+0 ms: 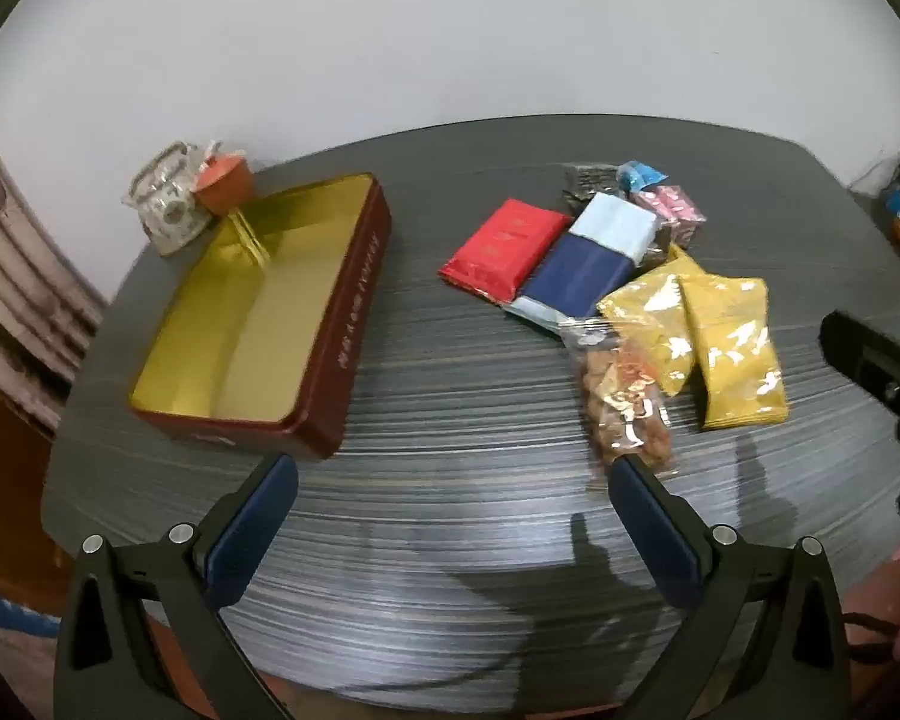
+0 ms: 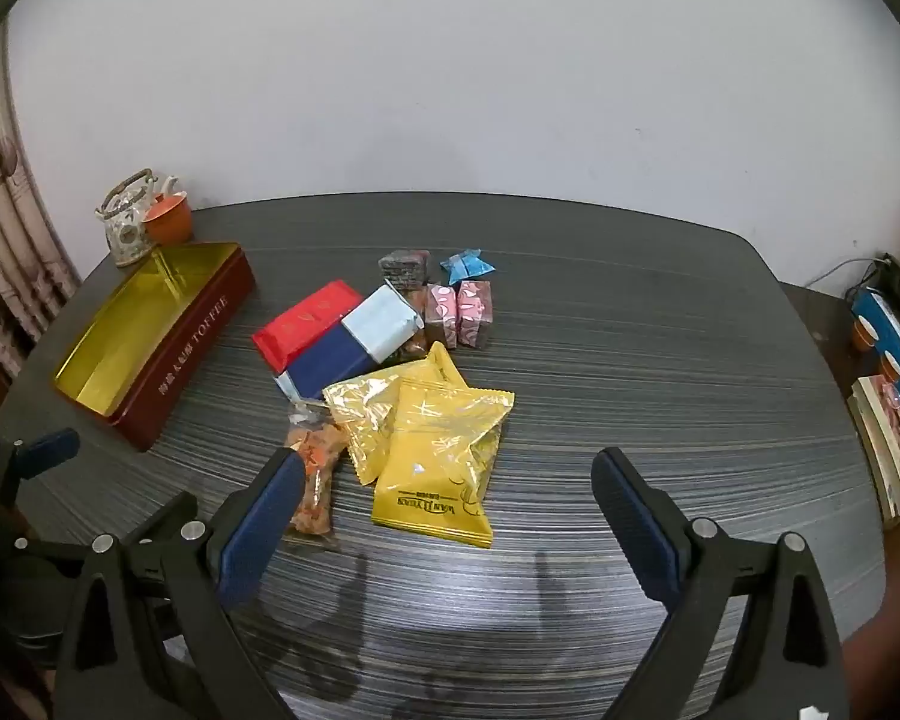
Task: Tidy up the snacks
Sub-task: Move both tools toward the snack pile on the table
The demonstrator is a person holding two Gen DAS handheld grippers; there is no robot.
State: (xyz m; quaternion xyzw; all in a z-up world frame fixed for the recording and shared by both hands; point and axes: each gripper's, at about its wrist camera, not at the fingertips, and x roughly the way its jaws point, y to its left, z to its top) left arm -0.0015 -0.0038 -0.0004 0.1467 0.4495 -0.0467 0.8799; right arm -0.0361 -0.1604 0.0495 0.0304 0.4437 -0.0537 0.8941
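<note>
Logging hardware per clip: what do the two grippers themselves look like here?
Both match: the left gripper and right gripper have matte black angular plastic frames with triangular cut-outs and silver round bolts at the pivots. Their jaws carry dark blue pads. No markings show. A thin dark cord and something pink sit by the left one's right edge.

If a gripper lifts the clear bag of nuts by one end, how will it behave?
The clear nut bag will probably sag, since its film looks thin and crinkled. Its glossy wrap may slip between the pads. The loose lumps inside would likely shift.
</note>
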